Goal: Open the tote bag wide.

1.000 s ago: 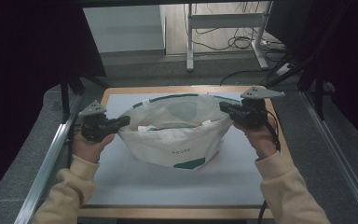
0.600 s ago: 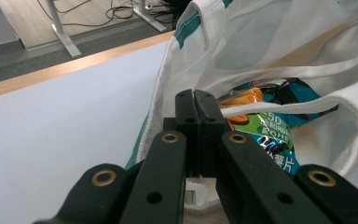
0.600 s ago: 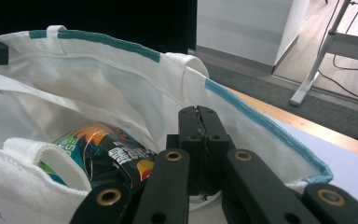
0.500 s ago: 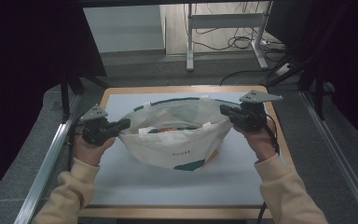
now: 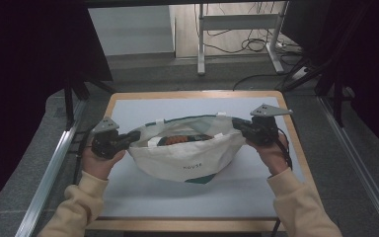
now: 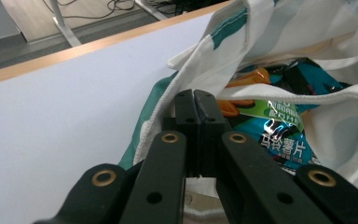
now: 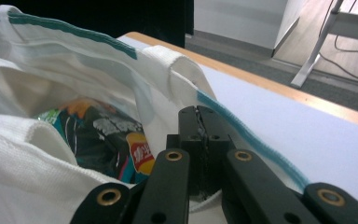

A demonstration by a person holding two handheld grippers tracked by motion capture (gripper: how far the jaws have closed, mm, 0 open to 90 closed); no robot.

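It looked like a lab or test room: a wood-edged tabletop [image 5: 128, 101] sat inside a metal rail frame [image 5: 49, 173], dark screens [image 5: 29, 49] stood at nine o'clock, and loose cables [image 5: 237, 47] trailed around a desk leg [image 5: 201, 39] at twelve.

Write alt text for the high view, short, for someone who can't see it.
A person holds a white cloth tote bag open between two grippers, the left gripper shut on its left rim and the right gripper shut on its right rim. Snack packets show inside, and the bag rests on a pale table.
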